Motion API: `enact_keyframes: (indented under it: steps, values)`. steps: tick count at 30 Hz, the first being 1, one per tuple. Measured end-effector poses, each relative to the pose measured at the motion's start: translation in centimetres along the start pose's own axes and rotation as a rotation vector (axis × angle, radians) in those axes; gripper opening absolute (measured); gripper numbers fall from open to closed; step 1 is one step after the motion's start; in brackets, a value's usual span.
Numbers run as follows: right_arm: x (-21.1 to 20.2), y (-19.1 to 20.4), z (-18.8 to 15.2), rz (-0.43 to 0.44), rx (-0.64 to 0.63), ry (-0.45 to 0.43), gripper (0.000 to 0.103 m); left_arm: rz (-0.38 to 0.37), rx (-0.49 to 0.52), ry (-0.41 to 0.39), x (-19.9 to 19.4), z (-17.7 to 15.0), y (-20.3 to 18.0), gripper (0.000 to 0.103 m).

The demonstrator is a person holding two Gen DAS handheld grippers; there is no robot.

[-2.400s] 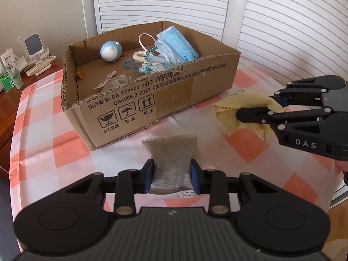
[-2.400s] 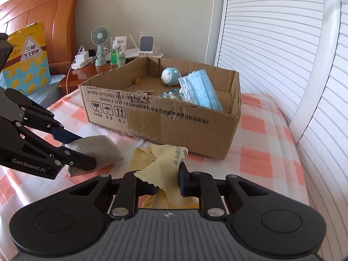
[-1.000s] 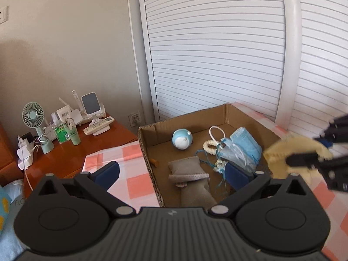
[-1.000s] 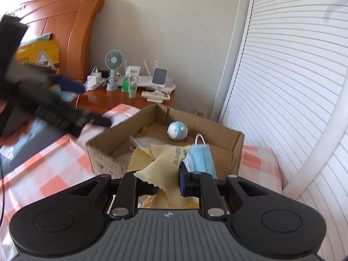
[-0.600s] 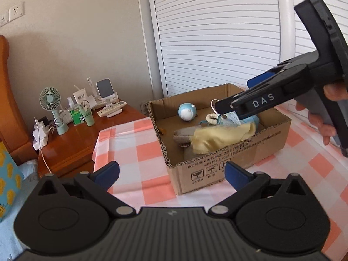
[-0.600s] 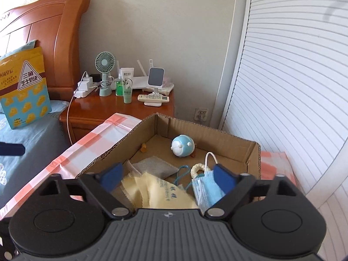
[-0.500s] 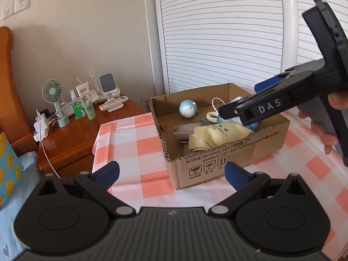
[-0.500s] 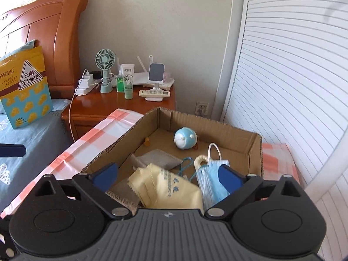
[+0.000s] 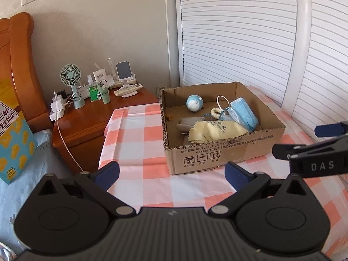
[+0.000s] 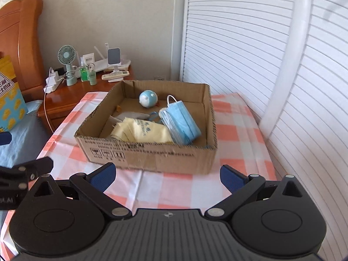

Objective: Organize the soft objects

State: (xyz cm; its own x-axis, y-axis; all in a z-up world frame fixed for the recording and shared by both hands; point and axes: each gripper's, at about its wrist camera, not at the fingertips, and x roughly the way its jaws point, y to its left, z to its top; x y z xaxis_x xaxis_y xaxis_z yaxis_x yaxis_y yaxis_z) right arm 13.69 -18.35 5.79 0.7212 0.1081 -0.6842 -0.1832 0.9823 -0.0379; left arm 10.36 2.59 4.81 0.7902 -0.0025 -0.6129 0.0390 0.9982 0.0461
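Yellow cloth (image 10: pixel 143 131) lies in the cardboard box (image 10: pixel 152 156), beyond the gaping right gripper (image 10: pixel 167 177).

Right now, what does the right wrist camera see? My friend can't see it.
An open brown cardboard box on a pink checked tablecloth holds a yellow cloth, blue face masks and a round blue toy. The right gripper is open and empty.

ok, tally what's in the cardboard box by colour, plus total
Yellow: 1, cloth
Blue: 2, face masks stack, round toy
Grey: 1, pouch
Cream: 1, braided ring
Total: 5. A small orange bit by the box wall is too small to identify.
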Motion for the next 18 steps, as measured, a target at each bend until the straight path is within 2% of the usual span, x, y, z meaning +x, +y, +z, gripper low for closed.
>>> enact_keyframes:
  steps: [8, 18]
  values:
    - [-2.7, -1.3, -1.3, -0.03, 0.059, -0.024, 0.103, -0.018, 0.009, -0.011, -1.7, 0.3, -1.8, 0.102]
    - [-3.3, -1.8, -1.2, -0.044, 0.073, -0.038, 0.103, -0.017, 0.03, -0.01, -2.0, 0.4, -3.1, 0.102]
